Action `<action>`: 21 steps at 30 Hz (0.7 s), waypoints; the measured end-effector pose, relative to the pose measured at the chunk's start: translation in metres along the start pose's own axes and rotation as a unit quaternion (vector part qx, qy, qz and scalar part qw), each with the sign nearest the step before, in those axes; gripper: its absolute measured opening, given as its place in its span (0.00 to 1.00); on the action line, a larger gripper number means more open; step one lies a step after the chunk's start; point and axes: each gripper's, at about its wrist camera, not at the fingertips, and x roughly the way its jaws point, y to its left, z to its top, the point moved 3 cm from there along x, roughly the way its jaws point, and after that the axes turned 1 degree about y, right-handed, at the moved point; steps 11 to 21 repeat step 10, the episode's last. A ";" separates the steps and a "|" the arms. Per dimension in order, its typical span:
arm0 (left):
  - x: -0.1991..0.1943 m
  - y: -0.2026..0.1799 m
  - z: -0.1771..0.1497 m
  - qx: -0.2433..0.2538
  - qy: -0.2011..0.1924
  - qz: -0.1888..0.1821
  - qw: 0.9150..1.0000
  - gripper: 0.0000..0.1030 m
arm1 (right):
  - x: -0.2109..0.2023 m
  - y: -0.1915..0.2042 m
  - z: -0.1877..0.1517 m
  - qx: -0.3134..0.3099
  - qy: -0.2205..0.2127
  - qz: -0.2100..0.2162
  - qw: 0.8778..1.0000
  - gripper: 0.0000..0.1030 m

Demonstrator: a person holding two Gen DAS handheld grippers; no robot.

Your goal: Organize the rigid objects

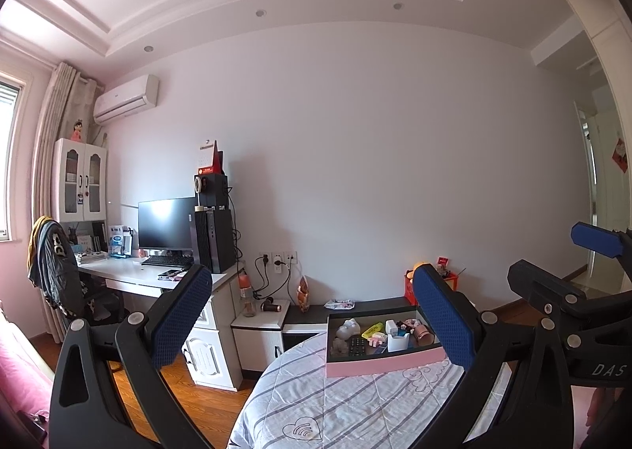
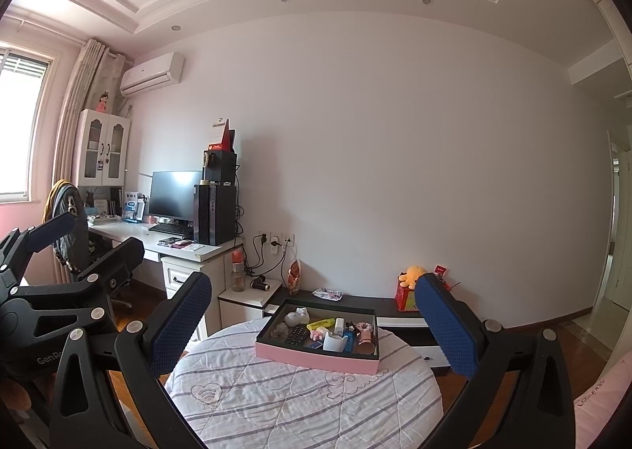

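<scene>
- We hold both tools raised above the round table [image 2: 300, 401], which is covered by a striped quilted cloth [image 1: 347, 405] with a heart stitched near its front edge.
- Left tool [image 1: 316, 314]: jaws spread wide, blue pads facing each other, nothing between them.
- Right tool [image 2: 312, 320]: jaws likewise spread wide and holding nothing.
- In the left wrist view the right tool sits at the far right edge, beside ours, its blue pad raised.
- In the right wrist view the left tool shows at the far left, black frame with silver bolts.
- A shallow pink box [image 2: 316, 360] with a dark inside rests on the far part of the table, well apart from both tools.
- Inside the box, all crowded together: a white figurine [image 2: 297, 317] at the far left corner, a black remote [image 2: 297, 335] in front of it, a yellow marker [image 2: 320, 324] near the middle, a white cup [image 2: 333, 342] toward the front, a copper-coloured tin [image 2: 366, 339] at the right.
- Smaller pink and blue pieces lie among these; we cannot tell what they are.
- Behind the table runs a low dark cabinet [image 2: 379, 304] carrying an orange plush toy [image 2: 412, 276] on a red box.
- Left of that stands a white desk [image 2: 173, 247] with a monitor [image 2: 173, 194], keyboard and black computer tower [image 2: 215, 214].
- An air conditioner [image 2: 152, 73] hangs high on the wall, near the curtain.
</scene>
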 end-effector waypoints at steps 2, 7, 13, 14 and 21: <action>0.000 0.000 0.000 0.001 0.002 0.000 1.000 1.00 | 0.000 0.000 0.000 0.000 0.001 0.000 1.000 1.00; -0.003 0.000 0.000 0.002 0.003 0.002 1.000 1.00 | 0.001 0.000 0.000 -0.001 0.001 0.000 1.000 1.00; -0.003 0.000 -0.001 0.001 0.001 0.002 1.000 1.00 | 0.001 -0.001 0.000 -0.001 0.001 0.000 1.000 1.00; -0.003 0.000 -0.001 0.001 0.001 0.002 1.000 1.00 | 0.001 -0.001 0.000 -0.001 0.001 0.000 1.000 1.00; -0.003 0.000 -0.001 0.001 0.001 0.002 1.000 1.00 | 0.001 -0.001 0.000 -0.001 0.001 0.000 1.000 1.00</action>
